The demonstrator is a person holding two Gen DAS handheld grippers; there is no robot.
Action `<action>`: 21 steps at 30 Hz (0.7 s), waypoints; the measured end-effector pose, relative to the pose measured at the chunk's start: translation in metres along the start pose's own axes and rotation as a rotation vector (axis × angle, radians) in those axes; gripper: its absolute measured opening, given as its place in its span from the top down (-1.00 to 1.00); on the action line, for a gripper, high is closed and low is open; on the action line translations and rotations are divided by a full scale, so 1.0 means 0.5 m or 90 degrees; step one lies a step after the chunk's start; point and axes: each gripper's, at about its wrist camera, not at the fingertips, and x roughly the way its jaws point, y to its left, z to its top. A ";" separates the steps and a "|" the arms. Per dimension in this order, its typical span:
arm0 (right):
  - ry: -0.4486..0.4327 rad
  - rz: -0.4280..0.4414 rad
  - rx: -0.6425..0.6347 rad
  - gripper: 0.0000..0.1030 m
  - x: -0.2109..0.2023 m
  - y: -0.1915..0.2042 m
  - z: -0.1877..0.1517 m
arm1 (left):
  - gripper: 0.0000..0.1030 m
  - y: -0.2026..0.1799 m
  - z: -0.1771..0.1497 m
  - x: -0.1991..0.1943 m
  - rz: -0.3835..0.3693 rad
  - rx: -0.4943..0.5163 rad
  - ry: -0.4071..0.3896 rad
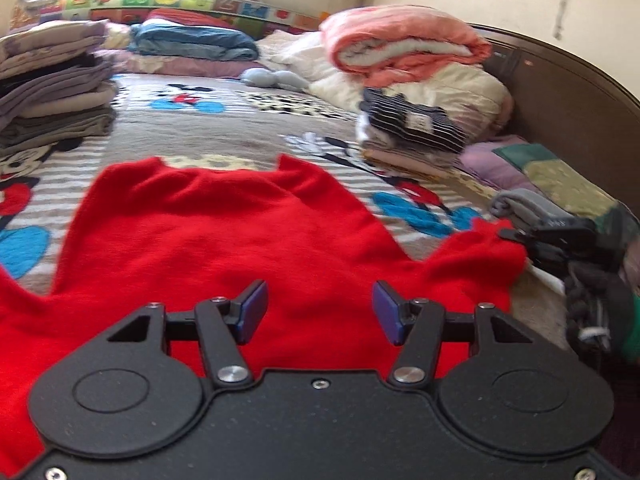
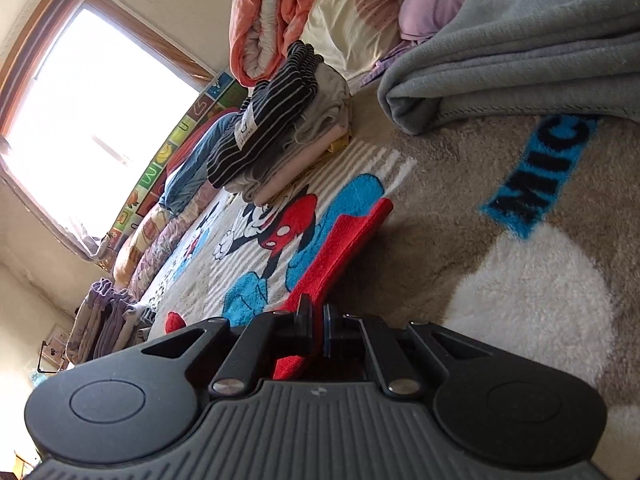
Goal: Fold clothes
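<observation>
A red sweater (image 1: 224, 232) lies spread on the cartoon-print bed cover (image 1: 248, 136), neck toward the far side. My left gripper (image 1: 319, 310) hovers over its near part, jaws open, nothing between the blue pads. In the right wrist view my right gripper (image 2: 318, 330) is shut on a red sleeve (image 2: 344, 248) of the sweater, which runs forward from the pads over the cover. The right gripper (image 1: 516, 236) also shows at the right of the left wrist view, clamped on the sleeve end.
Folded piles stand on the bed: a grey and purple stack (image 1: 52, 92) at left, a striped stack (image 1: 412, 128) at right. Rolled quilts (image 1: 404, 48) lie by the headboard (image 1: 568, 112). A grey fleece (image 2: 520, 48) lies ahead of the right gripper.
</observation>
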 end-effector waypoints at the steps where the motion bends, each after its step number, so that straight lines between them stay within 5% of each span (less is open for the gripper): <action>1: -0.004 0.005 -0.006 0.86 0.004 0.004 0.008 | -0.10 -0.028 -0.007 0.002 -0.023 0.026 0.002; 6: 0.005 0.014 -0.037 0.86 0.024 0.019 0.035 | -0.08 -0.134 -0.041 0.026 -0.113 0.120 0.024; 9: 0.026 0.008 -0.022 0.60 0.033 0.004 0.038 | -0.07 -0.153 -0.057 0.049 -0.137 0.135 0.050; 11: 0.010 0.007 -0.007 0.13 0.031 -0.011 0.042 | -0.07 -0.156 -0.070 0.066 -0.139 0.144 0.076; 12: 0.002 0.007 0.001 0.12 0.031 -0.018 0.043 | -0.07 -0.155 -0.075 0.072 -0.136 0.146 0.089; 16: -0.003 0.014 0.006 0.16 0.052 -0.029 0.055 | -0.07 -0.142 -0.078 0.083 -0.141 0.124 0.119; 19: -0.016 0.058 -0.022 0.82 0.056 -0.001 0.068 | -0.07 -0.127 -0.073 0.085 -0.151 0.093 0.130; 21: -0.041 0.098 -0.044 0.83 0.051 0.022 0.079 | -0.07 -0.121 -0.073 0.085 -0.155 0.079 0.137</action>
